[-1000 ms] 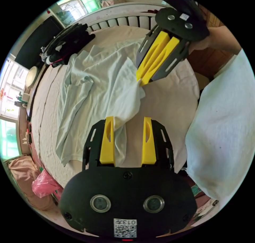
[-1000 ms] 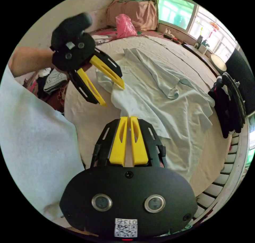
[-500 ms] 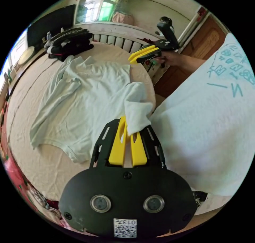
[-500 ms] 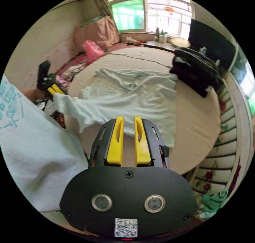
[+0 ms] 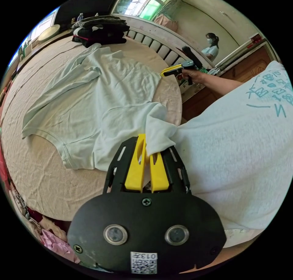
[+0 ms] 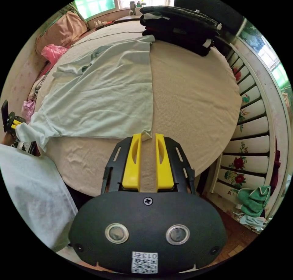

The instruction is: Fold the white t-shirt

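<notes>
Shirt first: seeing the white t-shirt (image 5: 91,87) (image 6: 100,90) lying spread out and mostly flat on the bed (image 5: 45,176) (image 6: 195,93), with one sleeve folded in over the top. Seeing one bottom corner lifting off the bed and stretching toward the person's white top (image 5: 238,157).

Pinching that lifted corner with the left gripper (image 5: 148,148) (image 6: 12,122), jaws squeezing tight together on the cloth, out past the edge of the bed.

Hovering at the other bottom corner with the right gripper (image 6: 148,135) (image 5: 171,72), jaws standing a little way apart with the bed sheet showing in the gap. Resting the shirt corner just at the tips; not able to tell if touching. Not gripping anything there.

Sitting at the far end of the bed, just past the shirt's top: a pile of dark clothes (image 5: 97,29) (image 6: 180,29). Lying well off to one side, by a big pink pillow: a pink bag (image 6: 53,52). Curving round the bed's edge: a white rail with flowers (image 6: 253,133). Lying on the floor below the rail: a green cloth (image 6: 253,200). Sitting far back near the wall: another person (image 5: 210,46).
</notes>
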The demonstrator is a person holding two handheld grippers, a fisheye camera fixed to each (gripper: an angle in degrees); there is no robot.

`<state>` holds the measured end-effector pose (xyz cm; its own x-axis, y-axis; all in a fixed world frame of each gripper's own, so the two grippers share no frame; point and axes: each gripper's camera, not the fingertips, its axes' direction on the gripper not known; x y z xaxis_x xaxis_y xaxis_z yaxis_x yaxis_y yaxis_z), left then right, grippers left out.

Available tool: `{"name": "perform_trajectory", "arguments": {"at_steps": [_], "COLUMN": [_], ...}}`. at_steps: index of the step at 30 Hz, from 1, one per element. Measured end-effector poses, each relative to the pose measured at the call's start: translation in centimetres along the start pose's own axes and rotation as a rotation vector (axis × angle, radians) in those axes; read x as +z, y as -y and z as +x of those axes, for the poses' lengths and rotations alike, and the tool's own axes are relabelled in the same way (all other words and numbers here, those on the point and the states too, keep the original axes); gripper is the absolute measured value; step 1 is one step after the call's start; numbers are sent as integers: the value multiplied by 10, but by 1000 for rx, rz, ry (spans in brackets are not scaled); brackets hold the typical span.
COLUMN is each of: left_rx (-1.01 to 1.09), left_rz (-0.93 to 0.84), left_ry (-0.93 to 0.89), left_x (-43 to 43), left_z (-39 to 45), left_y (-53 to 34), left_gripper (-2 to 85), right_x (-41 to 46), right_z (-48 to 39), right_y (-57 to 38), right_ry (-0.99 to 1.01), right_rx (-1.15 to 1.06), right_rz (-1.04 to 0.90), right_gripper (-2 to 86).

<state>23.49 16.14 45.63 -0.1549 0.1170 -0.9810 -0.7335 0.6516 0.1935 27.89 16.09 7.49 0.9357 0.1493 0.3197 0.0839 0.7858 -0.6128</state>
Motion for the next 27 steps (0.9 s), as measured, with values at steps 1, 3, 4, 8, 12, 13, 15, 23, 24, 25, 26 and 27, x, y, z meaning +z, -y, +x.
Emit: {"name": "perform_trajectory", "arguments": {"at_steps": [1,3,4,8,12,13,15,23,24,25,26,27], "left_rx": [-7,-17,-21,-16,-22,-25,-24,-128,-127,-117,-92,-79], "left_rz": [4,11,15,5,16,28,61,351,381,449,515,546], "left_ry": [0,-7,-12,-5,17,34,78,357,389,446,498,526], "left_x": [-5,-11,-15,-25,-41,-50,-69,-274,-295,-338,-380,-400], "left_z": [0,1,2,9,15,16,13,-70,-70,-65,-54,-46], "left_y": [-1,-3,-4,-8,-13,-15,-16,36,40,47,52,52], "left_gripper": [-7,-7,-7,-7,-7,-7,-7,-7,-7,-7,-7,-7], "right_x": [-3,-13,-13,-4,-18,-23,-53,-189,-221,-239,-275,-310], "right_z": [1,4,3,-8,-15,-18,-28,-77,-83,-85,-90,-95], "right_y": [-1,-6,-7,-11,-9,-8,6,148,165,171,178,177], "right_ry": [18,98,107,43,45,32,22,-183,-197,-199,-198,-200], "right_rx": [9,53,56,36,27,14,-52,-296,-301,-299,-294,-299], "right_rz": [10,39,36,12,10,14,100,415,491,535,627,709], "right_gripper": [82,88,88,70,25,22,15,12,12,12,13,13]}}
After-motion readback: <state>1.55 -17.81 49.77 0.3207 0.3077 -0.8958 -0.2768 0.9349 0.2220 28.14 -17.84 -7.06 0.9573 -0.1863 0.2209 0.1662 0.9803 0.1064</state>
